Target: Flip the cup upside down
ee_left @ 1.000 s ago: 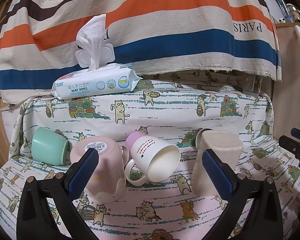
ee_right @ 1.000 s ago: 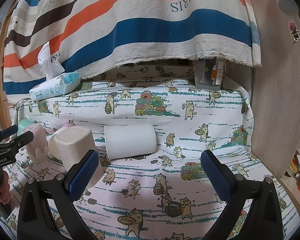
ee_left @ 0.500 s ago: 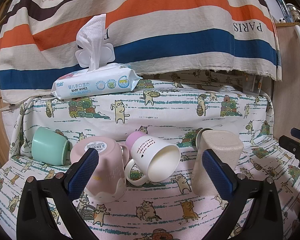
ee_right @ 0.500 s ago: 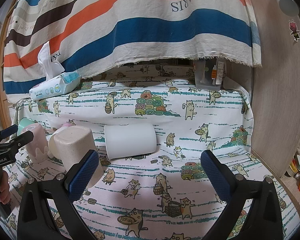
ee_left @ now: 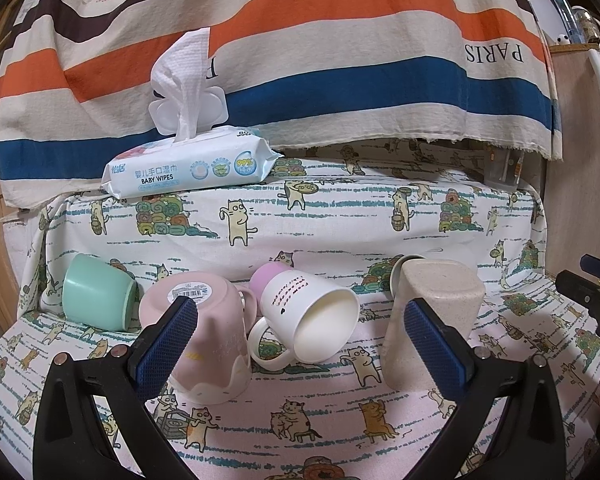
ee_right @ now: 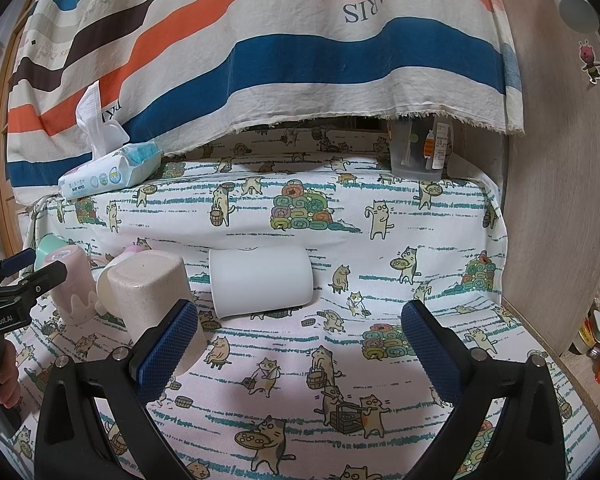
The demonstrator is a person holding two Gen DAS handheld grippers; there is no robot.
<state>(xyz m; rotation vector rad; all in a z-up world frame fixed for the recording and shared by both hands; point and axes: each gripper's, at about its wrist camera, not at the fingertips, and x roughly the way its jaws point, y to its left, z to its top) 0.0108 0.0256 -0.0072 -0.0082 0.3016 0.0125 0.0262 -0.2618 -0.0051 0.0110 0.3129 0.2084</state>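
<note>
On the cat-print cloth point(ee_left: 300, 412) I see the white mug point(ee_left: 308, 320), plain white cup point(ee_right: 262, 282) and mint cup point(ee_left: 98, 292) lying sideways, unflipped, beside the inverted pink cup point(ee_left: 204, 344) and beige cup point(ee_left: 432, 320), both my left gripper point(ee_left: 300, 352) and right gripper point(ee_right: 300, 350) spread, empty.

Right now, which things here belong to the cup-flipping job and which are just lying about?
Job: white handled mug on its side; plain white cup on its side; green cup on its side; pink cup and beige cup, both upside down.
Lying about: baby wipes; striped cloth.
</note>
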